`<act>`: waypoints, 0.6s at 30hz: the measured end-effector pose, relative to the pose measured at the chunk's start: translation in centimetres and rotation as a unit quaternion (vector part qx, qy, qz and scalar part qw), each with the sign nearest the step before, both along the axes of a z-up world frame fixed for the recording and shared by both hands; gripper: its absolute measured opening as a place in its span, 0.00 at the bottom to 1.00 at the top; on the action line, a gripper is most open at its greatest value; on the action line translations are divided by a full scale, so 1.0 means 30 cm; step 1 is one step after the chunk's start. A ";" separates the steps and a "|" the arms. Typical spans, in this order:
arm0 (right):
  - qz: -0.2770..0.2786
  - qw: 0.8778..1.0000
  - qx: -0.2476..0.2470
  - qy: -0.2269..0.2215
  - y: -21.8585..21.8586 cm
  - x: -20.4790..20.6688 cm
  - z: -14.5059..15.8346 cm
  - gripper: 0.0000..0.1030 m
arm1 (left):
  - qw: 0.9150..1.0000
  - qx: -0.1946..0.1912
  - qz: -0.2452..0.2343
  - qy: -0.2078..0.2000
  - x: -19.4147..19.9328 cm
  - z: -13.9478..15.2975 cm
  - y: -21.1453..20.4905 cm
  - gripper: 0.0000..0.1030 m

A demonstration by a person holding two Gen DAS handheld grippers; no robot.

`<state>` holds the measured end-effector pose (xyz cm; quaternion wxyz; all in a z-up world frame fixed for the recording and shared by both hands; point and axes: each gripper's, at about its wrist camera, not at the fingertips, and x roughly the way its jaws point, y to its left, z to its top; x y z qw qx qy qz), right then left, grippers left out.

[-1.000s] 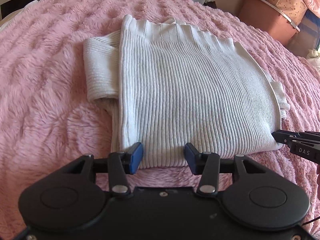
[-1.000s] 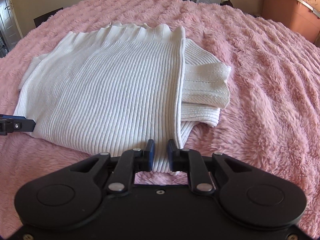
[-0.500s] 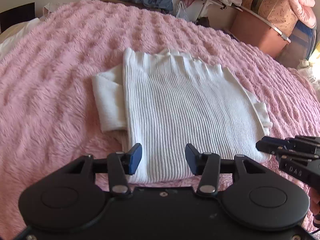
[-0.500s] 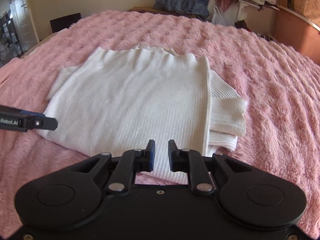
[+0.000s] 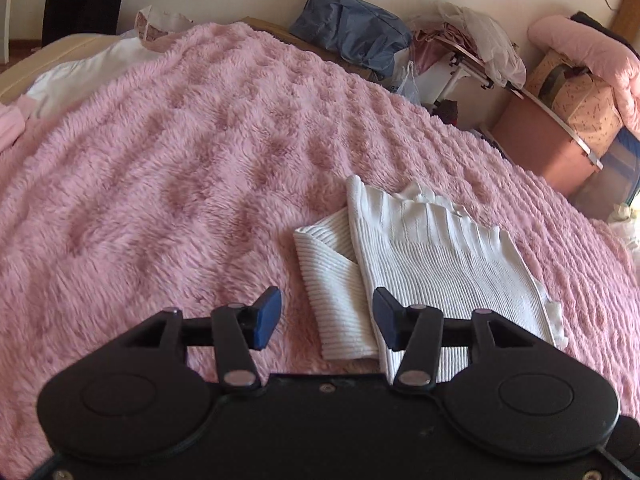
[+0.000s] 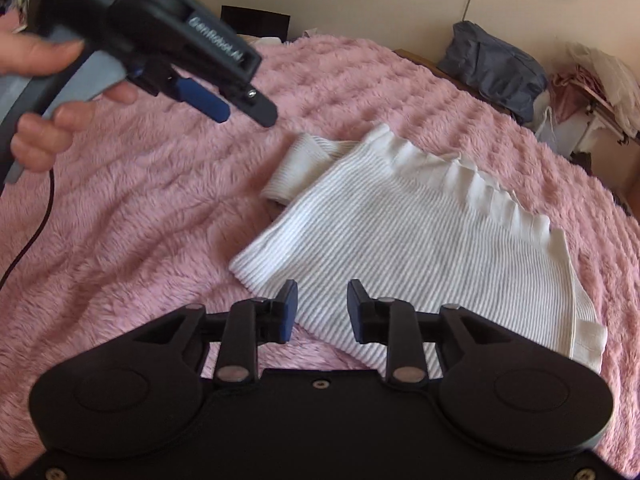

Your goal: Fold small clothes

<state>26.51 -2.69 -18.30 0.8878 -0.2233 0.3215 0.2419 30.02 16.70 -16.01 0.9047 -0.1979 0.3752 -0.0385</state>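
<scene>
A white ribbed sweater [image 5: 440, 264] lies folded on the pink fluffy blanket [image 5: 180, 168], with one sleeve cuff [image 5: 332, 280] sticking out at its left side. My left gripper [image 5: 326, 318] hovers above the sweater's left edge, open and still opening, with nothing held. In the right wrist view the sweater [image 6: 400, 240] lies ahead. My right gripper [image 6: 322, 310] is raised over its near corner, jaws opening, pads clear of the cloth. A hand [image 6: 36, 92] holds the left gripper [image 6: 244, 114] high at the upper left.
A blue bag [image 5: 352, 32], a rack with clothes [image 5: 472, 40] and boxes [image 5: 560, 128] stand beyond the bed's far edge. A white pillow [image 5: 80, 76] lies at the far left. A black cable [image 6: 28, 240] hangs from the left gripper over the blanket.
Both grippers have pulled back and up from the sweater's near edge. The right jaws, shut before, now stand parted. The left gripper has swung left and now shows high in the right view.
</scene>
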 end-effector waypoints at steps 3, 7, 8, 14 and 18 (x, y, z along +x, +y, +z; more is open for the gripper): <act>0.020 1.000 -0.009 0.002 0.048 -0.011 -0.033 0.26 | 1.000 -0.024 0.005 0.002 0.034 -0.040 0.024 0.51; 0.040 0.999 -0.022 -0.006 0.101 -0.017 -0.065 0.26 | 0.999 -0.043 0.001 0.009 0.085 -0.088 0.032 0.51; 0.043 0.999 -0.027 -0.012 0.110 -0.018 -0.071 0.26 | 0.999 -0.042 0.000 0.012 0.098 -0.097 0.031 0.51; 0.062 0.996 -0.061 -0.033 0.162 -0.013 -0.117 0.26 | 0.998 -0.067 0.010 0.018 0.190 -0.153 0.061 0.51; 0.070 0.994 -0.078 -0.043 0.184 -0.012 -0.145 0.27 | 0.997 -0.066 0.021 0.017 0.270 -0.176 0.089 0.51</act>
